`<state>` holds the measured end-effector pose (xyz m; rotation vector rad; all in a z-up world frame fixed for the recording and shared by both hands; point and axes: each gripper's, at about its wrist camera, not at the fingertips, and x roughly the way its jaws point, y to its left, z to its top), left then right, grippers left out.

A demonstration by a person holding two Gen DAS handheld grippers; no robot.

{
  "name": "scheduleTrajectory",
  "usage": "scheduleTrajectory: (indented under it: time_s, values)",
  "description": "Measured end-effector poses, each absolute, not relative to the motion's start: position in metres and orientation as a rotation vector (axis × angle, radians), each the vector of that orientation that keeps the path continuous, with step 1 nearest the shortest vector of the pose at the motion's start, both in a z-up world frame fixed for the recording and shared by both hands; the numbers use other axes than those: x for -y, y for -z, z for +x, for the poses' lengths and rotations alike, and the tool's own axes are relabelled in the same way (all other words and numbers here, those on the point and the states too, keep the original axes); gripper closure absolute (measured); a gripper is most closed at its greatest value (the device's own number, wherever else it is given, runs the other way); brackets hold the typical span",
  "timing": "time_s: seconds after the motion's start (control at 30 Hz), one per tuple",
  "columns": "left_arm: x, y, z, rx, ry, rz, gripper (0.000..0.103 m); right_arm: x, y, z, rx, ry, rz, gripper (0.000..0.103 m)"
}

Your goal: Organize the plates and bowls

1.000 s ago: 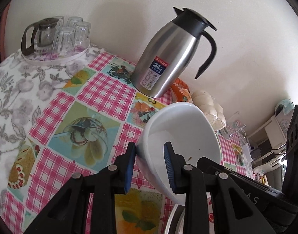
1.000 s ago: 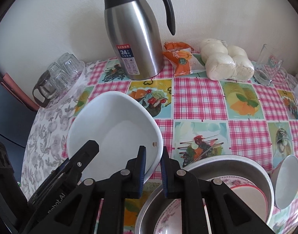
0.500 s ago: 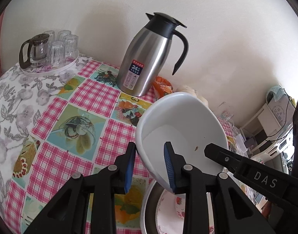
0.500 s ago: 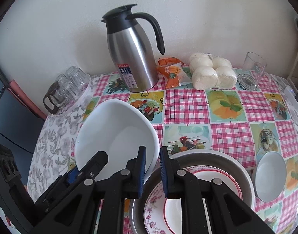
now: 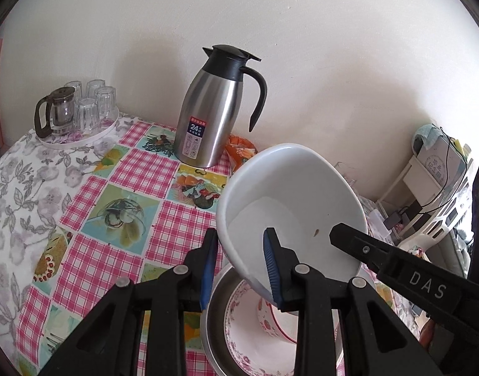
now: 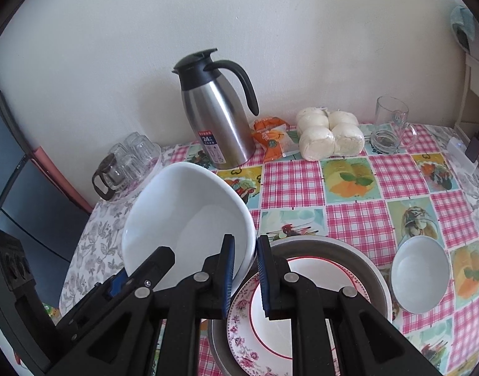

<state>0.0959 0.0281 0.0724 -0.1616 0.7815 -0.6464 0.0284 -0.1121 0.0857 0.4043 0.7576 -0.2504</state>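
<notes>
Over the checked tablecloth point(image 6: 358, 225), both tongs point(image 5: 239, 260) point(image 6: 244, 269) grip the white bowl's point(image 6: 183, 216) rim

White bowl point(image 6: 189, 219); pink-checked tablecloth point(image 6: 349, 219); floral-rimmed plate point(image 6: 239, 338); steel jug point(image 6: 217, 125).

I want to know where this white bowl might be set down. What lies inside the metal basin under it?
In the metal basin lie a floral-rimmed plate and a red-rimmed plate; the left view also shows a small patterned bowl. The white bowl and both grippers cover the rest.
</notes>
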Motion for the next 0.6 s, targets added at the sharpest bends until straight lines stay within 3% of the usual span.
scheduleTrajectory:
  time_s: [0.6]
  values:
    - [-0.018, -0.074, 0.062, -0.767, 0.69, -0.129, 0.072, 0.122, -0.078, -0.026, -0.664, 0.246, 0.434, 0.087]
